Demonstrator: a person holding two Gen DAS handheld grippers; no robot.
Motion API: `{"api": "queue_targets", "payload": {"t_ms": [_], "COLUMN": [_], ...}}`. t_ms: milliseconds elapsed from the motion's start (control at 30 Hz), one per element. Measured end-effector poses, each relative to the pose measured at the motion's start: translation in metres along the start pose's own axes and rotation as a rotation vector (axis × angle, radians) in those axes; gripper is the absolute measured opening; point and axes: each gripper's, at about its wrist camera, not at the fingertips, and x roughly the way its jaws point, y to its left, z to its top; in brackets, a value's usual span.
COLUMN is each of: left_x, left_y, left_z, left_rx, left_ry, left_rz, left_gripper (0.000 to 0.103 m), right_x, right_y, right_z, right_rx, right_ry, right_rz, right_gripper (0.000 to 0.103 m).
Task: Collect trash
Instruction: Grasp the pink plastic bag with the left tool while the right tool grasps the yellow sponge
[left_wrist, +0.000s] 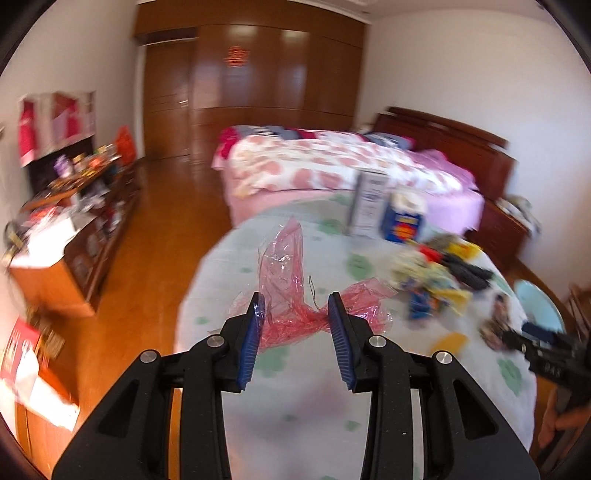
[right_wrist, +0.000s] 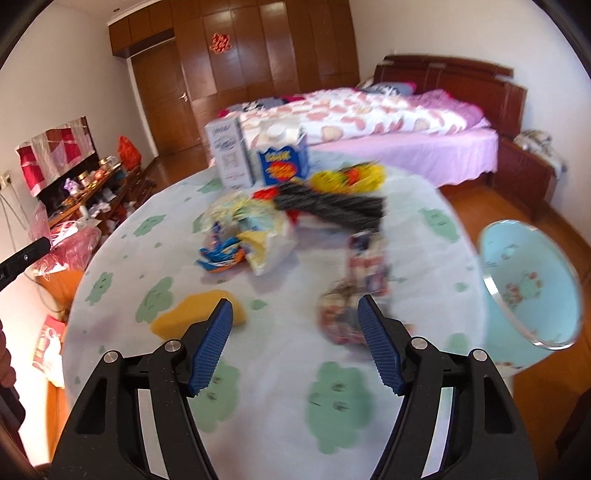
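The left claw (left_wrist: 296, 308) pinches a crumpled pink cellophane wrapper (left_wrist: 291, 295) just above the cloth-covered surface (left_wrist: 229, 288). The right claw (right_wrist: 295, 314) hangs wide and empty, a patterned wrapper (right_wrist: 340, 317) by its right finger. Farther on lies a wrapper pile (right_wrist: 266, 229), then two cartons (right_wrist: 258, 157).

White walls (right_wrist: 424, 26) and an orange-brown wooden floor (left_wrist: 159, 236) frame a bedroom. A glossy brown wardrobe (right_wrist: 266, 55) with a red paper ornament (right_wrist: 218, 42) fills the far wall. A dark wooden bed (right_wrist: 369, 122) carries a heart-patterned quilt (right_wrist: 351, 110). A cluttered low cabinet (left_wrist: 85, 221), blurred, lines the left wall, seemingly in daylight.
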Motion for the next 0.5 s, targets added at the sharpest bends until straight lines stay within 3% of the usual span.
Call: {"api": "queue_targets", "payload": {"t_ms": [267,500], "left_x": [0.010,0.006], "left_y": [0.030,0.034], "left_z": [0.001,-0.004], "left_rx": [-0.064,-0.054], "left_ry": [0.010,0.013], "left_rz": [0.052,0.056], "left_gripper": [0.036,0.036], "right_x": [0.032,0.063], "right_y": [0.047,0.071], "right_z": [0.008,0.002], "right_rx": [-0.023,-0.014], "right_ry": [0.082,0.195], "right_rz": [0.086,0.043], "right_gripper": [0.070,0.068]}}
